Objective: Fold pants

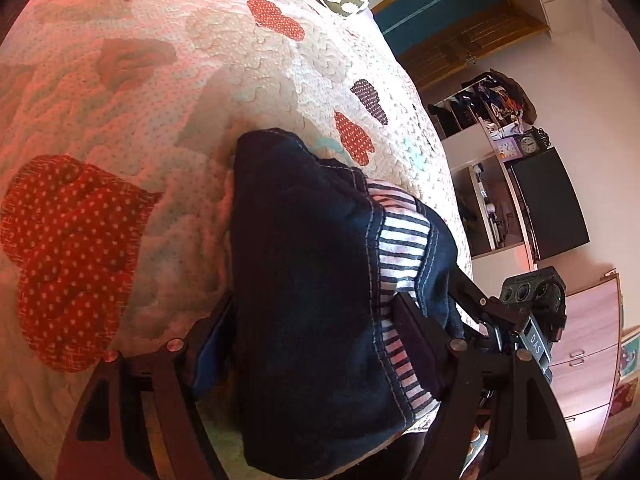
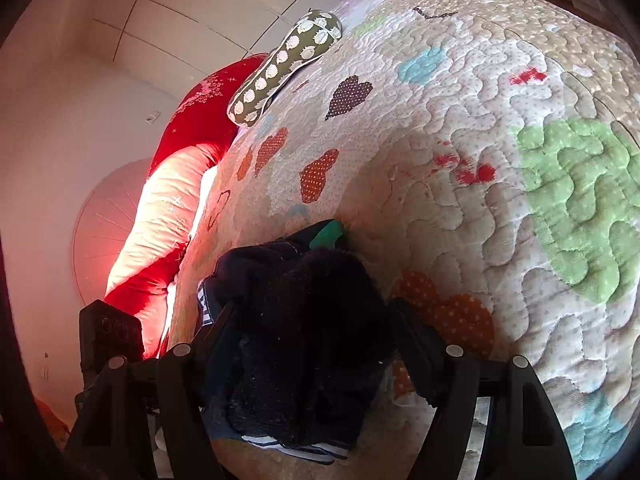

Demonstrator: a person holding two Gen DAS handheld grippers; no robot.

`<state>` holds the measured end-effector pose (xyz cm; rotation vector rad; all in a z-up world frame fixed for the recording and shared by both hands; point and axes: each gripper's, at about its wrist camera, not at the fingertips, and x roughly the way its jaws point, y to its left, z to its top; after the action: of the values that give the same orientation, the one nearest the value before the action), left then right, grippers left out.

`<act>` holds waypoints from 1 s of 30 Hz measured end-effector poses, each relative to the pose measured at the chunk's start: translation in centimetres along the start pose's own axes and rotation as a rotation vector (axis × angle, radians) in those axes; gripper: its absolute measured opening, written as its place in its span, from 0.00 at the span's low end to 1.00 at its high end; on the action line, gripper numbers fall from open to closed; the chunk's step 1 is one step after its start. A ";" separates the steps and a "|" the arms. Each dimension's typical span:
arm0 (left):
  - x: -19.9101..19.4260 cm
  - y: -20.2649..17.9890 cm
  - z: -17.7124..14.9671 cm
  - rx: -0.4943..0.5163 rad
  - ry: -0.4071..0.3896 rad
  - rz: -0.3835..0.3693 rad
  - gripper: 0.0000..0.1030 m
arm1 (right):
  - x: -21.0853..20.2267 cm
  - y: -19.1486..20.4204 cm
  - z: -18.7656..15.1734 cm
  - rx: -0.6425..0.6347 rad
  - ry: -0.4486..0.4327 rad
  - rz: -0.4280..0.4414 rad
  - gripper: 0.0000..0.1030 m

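The pants are dark blue denim with a striped white-and-navy lining. They lie bunched on a quilted bedspread. My left gripper is shut on the pants, with denim filling the gap between its fingers. In the right wrist view the pants look dark and fuzzy, with a green tag at the far end. My right gripper is shut on this bunched cloth. The right gripper also shows in the left wrist view, close beside the pants.
The bedspread has orange, green and blue patches. A green dotted pillow and a red bolster lie at the bed's far side. Shelves, a dark screen and a wooden dresser stand beside the bed.
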<state>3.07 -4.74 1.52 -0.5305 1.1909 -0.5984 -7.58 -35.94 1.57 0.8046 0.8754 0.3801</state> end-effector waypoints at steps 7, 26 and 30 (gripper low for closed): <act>-1.1 -2.1 0.9 0.054 -0.017 -0.019 0.40 | 1.0 1.8 0.4 0.020 0.044 0.108 0.38; -3.9 0.6 2.8 0.012 -0.149 0.205 0.50 | 0.3 6.1 3.8 -0.107 -0.088 -0.112 0.58; -7.2 -0.6 0.6 0.052 -0.253 0.276 0.50 | -1.7 9.8 2.3 -0.203 -0.094 -0.007 0.58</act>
<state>1.66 -0.24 7.09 -0.3764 0.9839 -0.3139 -6.58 -31.63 10.81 0.6264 0.7385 0.4143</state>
